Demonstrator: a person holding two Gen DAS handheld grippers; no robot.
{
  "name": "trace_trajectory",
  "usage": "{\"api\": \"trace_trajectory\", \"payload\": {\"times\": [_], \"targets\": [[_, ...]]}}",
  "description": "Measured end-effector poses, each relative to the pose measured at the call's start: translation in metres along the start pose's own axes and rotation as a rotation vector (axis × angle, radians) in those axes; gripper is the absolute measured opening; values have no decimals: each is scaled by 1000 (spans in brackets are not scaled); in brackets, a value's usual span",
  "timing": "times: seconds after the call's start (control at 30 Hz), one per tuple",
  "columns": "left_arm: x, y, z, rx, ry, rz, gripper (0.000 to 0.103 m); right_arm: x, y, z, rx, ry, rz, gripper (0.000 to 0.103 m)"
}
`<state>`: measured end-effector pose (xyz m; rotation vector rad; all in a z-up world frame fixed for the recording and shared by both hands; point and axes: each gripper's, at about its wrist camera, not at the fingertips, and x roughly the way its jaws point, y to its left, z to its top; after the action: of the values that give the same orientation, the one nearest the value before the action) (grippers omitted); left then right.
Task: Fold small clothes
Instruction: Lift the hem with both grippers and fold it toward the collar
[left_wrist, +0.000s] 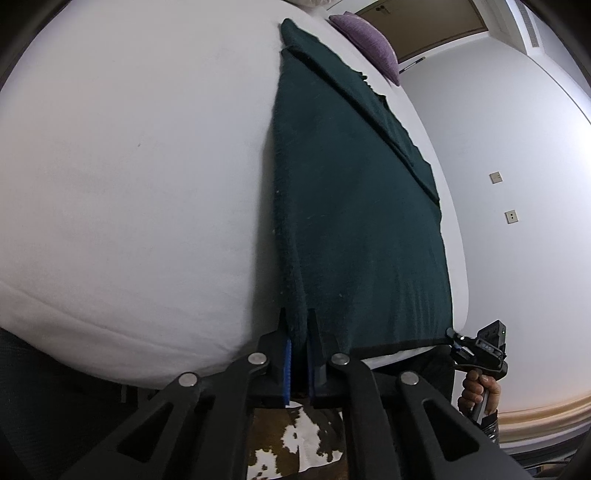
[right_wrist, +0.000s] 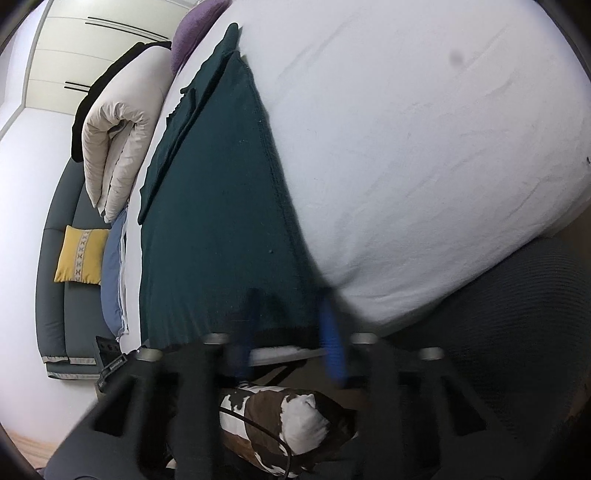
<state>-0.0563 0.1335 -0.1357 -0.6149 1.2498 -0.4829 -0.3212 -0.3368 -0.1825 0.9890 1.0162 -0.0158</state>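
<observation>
A dark green knit garment (left_wrist: 354, 206) lies stretched lengthwise on the white bed (left_wrist: 129, 166), with a folded part along its far right side. My left gripper (left_wrist: 297, 325) is shut on the garment's near left corner at the bed's edge. The right gripper (left_wrist: 456, 338) shows in the left wrist view at the garment's near right corner. In the right wrist view the garment (right_wrist: 221, 206) runs away from me; my right gripper (right_wrist: 291, 306) is blurred, its blue-padded fingers (right_wrist: 332, 339) stand apart around the near hem.
A purple pillow (left_wrist: 369, 40) lies at the far end of the bed. A rolled cream duvet (right_wrist: 118, 122), a blue cushion (right_wrist: 112, 269) and a yellow cushion (right_wrist: 79, 254) lie on a grey sofa (right_wrist: 55, 295). A cow-print cushion (right_wrist: 280, 421) is below the grippers.
</observation>
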Motion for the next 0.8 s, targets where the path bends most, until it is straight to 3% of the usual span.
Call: {"api": "trace_trajectory", "payload": {"times": [0.17,0.4,0.57,0.8], "targets": [[-14,-20,2,25,-34,-82,6,-11,15,-2,-50,-38,58,7],[-57,-39,22,-24,-167,-290,6,-33,73,26,-109,-114,205,7],[-76,-64,57,-20,-264,-387,6,-37,119,70,-118,-159,311,7],[-75,-79,128,-23,-334,-407,6,-28,180,156,-142,-229,350,7]]}}
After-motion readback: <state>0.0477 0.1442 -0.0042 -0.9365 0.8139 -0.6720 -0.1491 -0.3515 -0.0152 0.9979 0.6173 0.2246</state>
